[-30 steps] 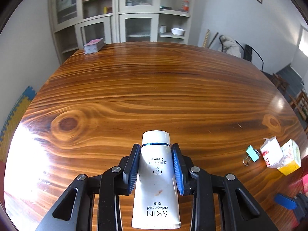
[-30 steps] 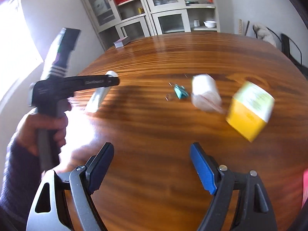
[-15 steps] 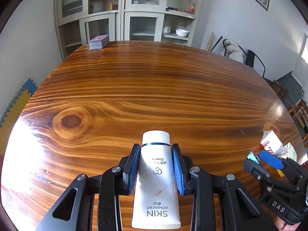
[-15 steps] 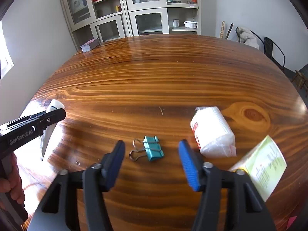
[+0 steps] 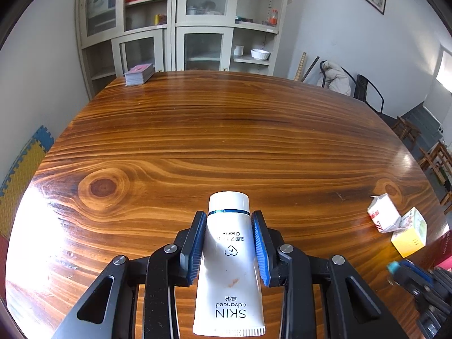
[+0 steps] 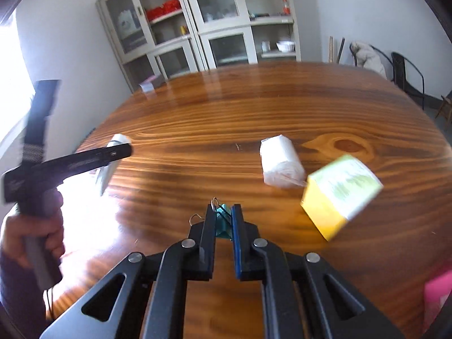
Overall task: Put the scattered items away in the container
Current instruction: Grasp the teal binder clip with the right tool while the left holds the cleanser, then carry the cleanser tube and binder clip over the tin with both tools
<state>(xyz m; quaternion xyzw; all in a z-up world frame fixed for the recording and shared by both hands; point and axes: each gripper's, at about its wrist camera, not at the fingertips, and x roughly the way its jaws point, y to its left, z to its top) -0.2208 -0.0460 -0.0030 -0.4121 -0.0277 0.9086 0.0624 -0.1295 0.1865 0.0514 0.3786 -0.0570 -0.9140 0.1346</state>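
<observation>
Both claws are carrying loads at once, presumably so one trip to the container serves two things. Left claw point(image 5: 228, 250) is clamping the white facial cleanser tube point(image 5: 229, 265) across its body just below the cap, cap pointing forward, holding it above the wooden bench point(image 5: 226, 147). Right claw point(image 6: 223, 227) is pinching the teal binder clip point(image 6: 223, 223) by its flat sides, jaws drawn narrow on it, the wire handles sticking out to the left; it appears to be clear of the bench.

Counting what is lying loose: one white tissue packet point(image 6: 281, 165) and one yellow-and-white box point(image 6: 339, 195), close beside each other on the right. One stack of cards point(image 5: 139, 74) is sitting at the far edge. Something pink point(image 6: 436, 299) is showing at the right margin; whether it is the container, I cannot tell.
</observation>
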